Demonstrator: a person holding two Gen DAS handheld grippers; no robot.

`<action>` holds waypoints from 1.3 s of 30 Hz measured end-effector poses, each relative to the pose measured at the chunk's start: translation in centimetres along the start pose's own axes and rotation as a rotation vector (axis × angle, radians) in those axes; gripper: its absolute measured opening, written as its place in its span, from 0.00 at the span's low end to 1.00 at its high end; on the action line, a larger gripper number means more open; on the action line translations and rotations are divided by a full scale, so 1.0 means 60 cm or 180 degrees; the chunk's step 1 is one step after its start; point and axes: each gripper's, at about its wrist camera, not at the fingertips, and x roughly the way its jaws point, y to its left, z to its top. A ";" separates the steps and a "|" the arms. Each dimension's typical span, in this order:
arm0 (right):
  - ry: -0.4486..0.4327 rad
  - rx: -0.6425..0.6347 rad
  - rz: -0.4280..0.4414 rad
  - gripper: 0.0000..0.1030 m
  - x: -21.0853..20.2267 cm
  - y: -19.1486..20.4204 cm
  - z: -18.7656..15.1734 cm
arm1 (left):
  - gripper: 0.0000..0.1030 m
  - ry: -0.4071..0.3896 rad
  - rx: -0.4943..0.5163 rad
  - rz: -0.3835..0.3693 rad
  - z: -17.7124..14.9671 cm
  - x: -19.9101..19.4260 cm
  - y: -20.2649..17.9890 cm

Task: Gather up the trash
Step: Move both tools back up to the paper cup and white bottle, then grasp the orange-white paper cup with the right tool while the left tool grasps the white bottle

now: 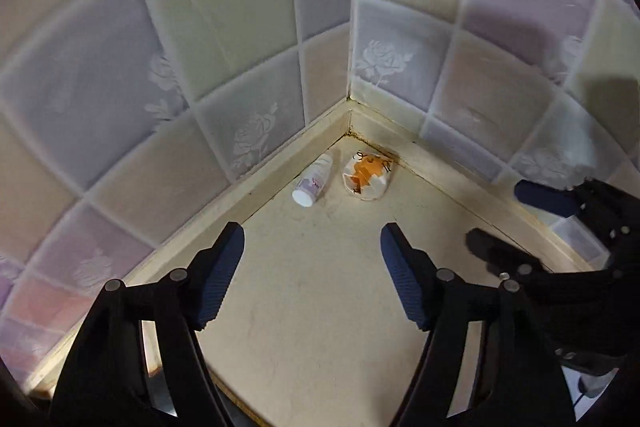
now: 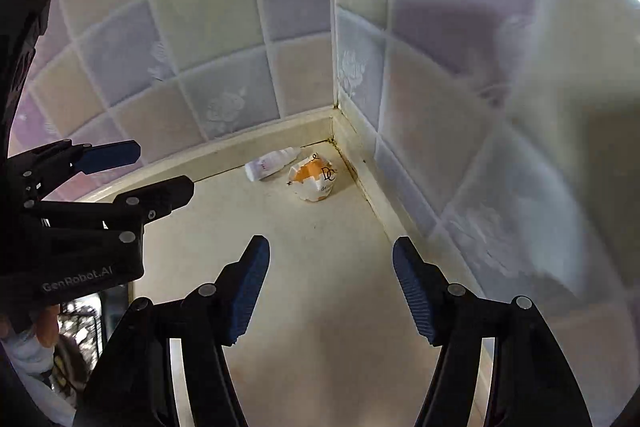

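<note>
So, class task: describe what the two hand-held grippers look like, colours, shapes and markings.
Both the left gripper and right gripper have black angular linkage arms joined by round silver pins. Each finger ends in a ribbed dark-blue pad. The left one's body bears pale "GenRobot.AI" lettering.

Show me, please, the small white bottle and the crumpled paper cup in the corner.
small white bottle (image 1: 313,179), left wrist view, middle of its body.
crumpled paper cup (image 2: 314,178), right wrist view, its crushed side.

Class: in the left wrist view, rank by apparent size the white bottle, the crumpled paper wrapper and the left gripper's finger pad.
1. Finger pad, largest only because it is nearest the camera.
2. Crumpled paper wrapper.
3. White bottle, close to the wrapper, so unsure.
</note>
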 end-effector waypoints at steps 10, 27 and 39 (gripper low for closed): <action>0.0151 0.0068 0.0036 0.64 0.197 0.003 0.022 | 0.67 -0.0059 0.0047 -0.0084 -0.004 0.098 0.017; -0.0054 -0.0038 -0.0274 0.55 0.328 0.045 0.070 | 0.61 -0.0067 -0.0281 -0.0089 -0.005 0.145 0.040; -0.0098 0.0090 -0.0105 0.55 0.289 0.016 0.004 | 0.61 -0.0134 -0.0104 0.0103 0.013 0.195 -0.018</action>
